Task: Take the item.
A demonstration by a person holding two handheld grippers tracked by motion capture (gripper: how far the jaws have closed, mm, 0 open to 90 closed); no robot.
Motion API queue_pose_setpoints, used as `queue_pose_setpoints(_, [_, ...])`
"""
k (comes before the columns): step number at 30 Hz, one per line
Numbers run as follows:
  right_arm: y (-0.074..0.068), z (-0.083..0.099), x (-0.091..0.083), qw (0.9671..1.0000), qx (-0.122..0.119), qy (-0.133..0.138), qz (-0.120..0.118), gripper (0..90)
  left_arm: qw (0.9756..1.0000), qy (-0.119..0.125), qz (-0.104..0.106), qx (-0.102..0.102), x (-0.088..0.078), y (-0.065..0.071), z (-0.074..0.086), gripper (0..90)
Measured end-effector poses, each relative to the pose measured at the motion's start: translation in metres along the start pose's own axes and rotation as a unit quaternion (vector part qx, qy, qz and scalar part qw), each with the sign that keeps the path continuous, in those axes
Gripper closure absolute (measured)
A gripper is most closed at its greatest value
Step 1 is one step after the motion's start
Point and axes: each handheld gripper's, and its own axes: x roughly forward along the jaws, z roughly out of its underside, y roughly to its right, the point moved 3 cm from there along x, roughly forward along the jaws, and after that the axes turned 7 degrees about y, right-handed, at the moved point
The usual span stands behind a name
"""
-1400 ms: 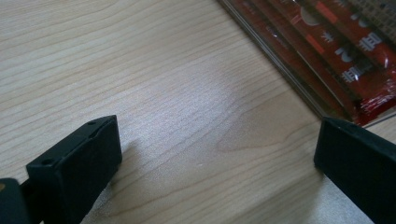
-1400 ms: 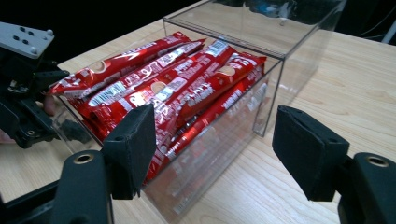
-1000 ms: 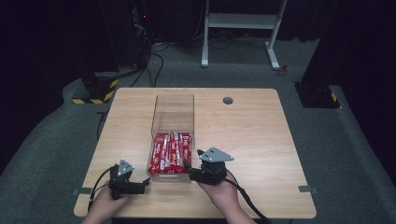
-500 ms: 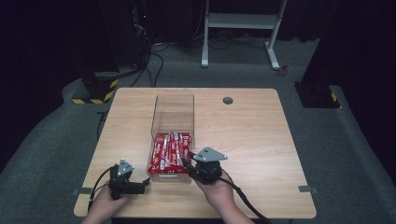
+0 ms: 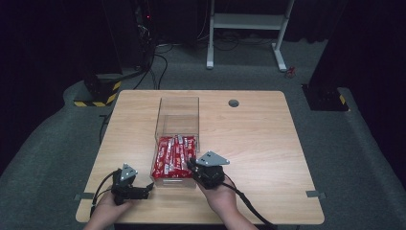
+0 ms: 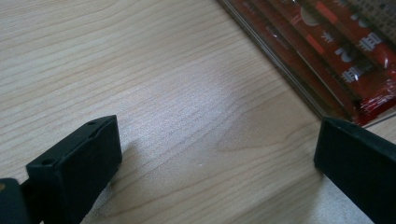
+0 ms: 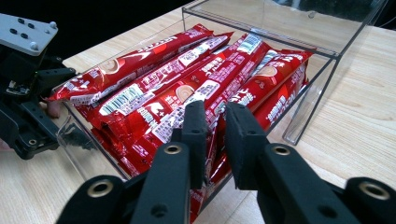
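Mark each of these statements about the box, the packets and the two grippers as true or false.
1. The red packets lie in a clear box. True.
2. The right gripper has its jaws nearly together on a packet. True; they have just been closing.
3. The left gripper is clamped on a packet. False: its jaws stand wide open over bare table.
4. The box is packed full to its far end. False: the far part holds nothing.
5. The left gripper is inside the box. False: it rests beside it.

We count one clear box [image 5: 176, 117] on one wooden surface [image 5: 268, 153]. Inside it lie at least seven red sachets [image 7: 187, 88]; lower layers are hidden. We count two claws: left claw [image 5: 143, 191], right claw [image 7: 215, 126]
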Motion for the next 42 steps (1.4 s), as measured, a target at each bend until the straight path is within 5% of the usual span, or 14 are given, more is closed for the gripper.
queue_pose_setpoints(8, [-0.001,0.001,0.0,0.9999,0.006,0.007,0.009,89.0,1.0,0.0,0.0,0.0,0.0,0.0,0.0,1.1])
queue_pose_setpoints(42, [-0.001,-0.005,-0.017,0.9993,0.021,0.029,-0.005,89.9,1.0,0.0,0.0,0.001,0.0,0.0,0.0,1.1])
